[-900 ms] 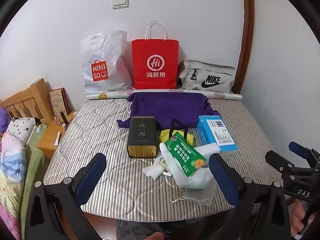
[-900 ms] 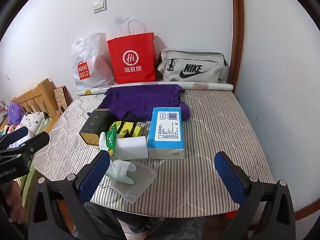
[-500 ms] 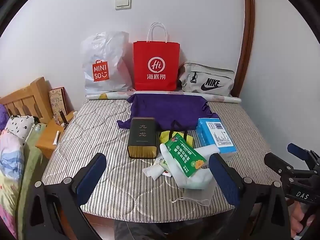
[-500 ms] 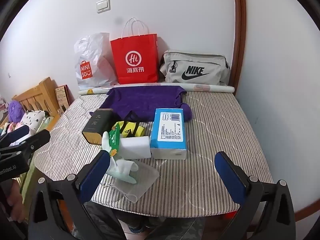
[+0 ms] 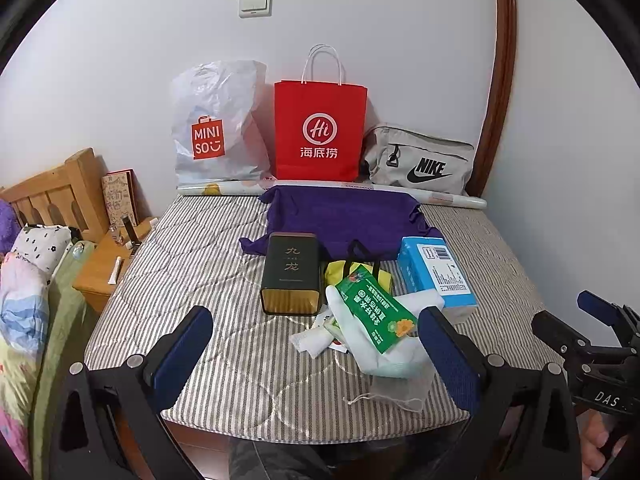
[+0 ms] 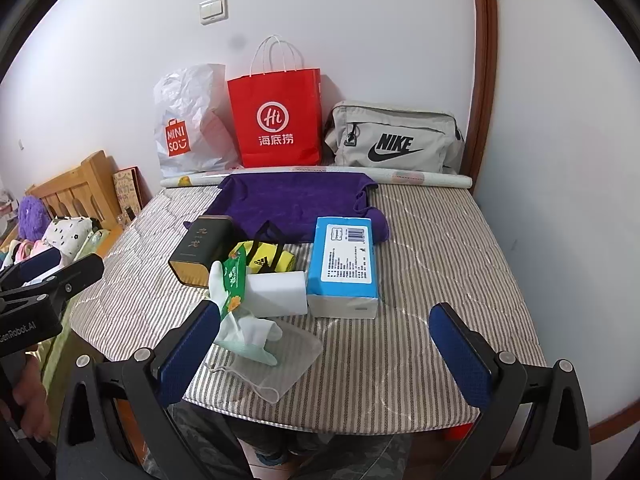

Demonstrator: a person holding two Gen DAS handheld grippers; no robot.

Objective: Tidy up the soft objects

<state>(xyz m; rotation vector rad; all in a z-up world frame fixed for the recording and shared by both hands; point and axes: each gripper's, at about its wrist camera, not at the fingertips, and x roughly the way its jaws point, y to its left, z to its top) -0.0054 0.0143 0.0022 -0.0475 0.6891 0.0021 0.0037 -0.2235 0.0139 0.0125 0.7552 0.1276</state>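
Observation:
A striped mattress [image 5: 192,280] [image 6: 440,264] holds a pile of things. A purple cloth [image 5: 344,216] [image 6: 296,200] lies spread at the back. In front lie a yellow bag [image 5: 340,272] [image 6: 268,260], a dark tin [image 5: 291,272] [image 6: 200,246], a blue tissue pack [image 5: 436,272] [image 6: 346,260], a green packet [image 5: 372,312] [image 6: 234,280], pale green gloves [image 5: 384,356] [image 6: 248,332], a white sponge block [image 6: 278,294] and a mesh pouch [image 5: 400,392] [image 6: 276,364]. My left gripper [image 5: 316,354] and right gripper [image 6: 324,350] are open and empty at the mattress's near edge.
A white Miniso plastic bag [image 5: 212,128], a red paper bag [image 5: 320,132], a grey Nike pouch [image 5: 420,160] and a paper roll [image 5: 448,199] stand against the back wall. A wooden bedside table [image 5: 104,268] and headboard [image 5: 48,196] are at the left.
Both grippers have shifted slightly; the scene sits a little lower in the views. Nothing on the mattress has moved, and both grippers stay open.

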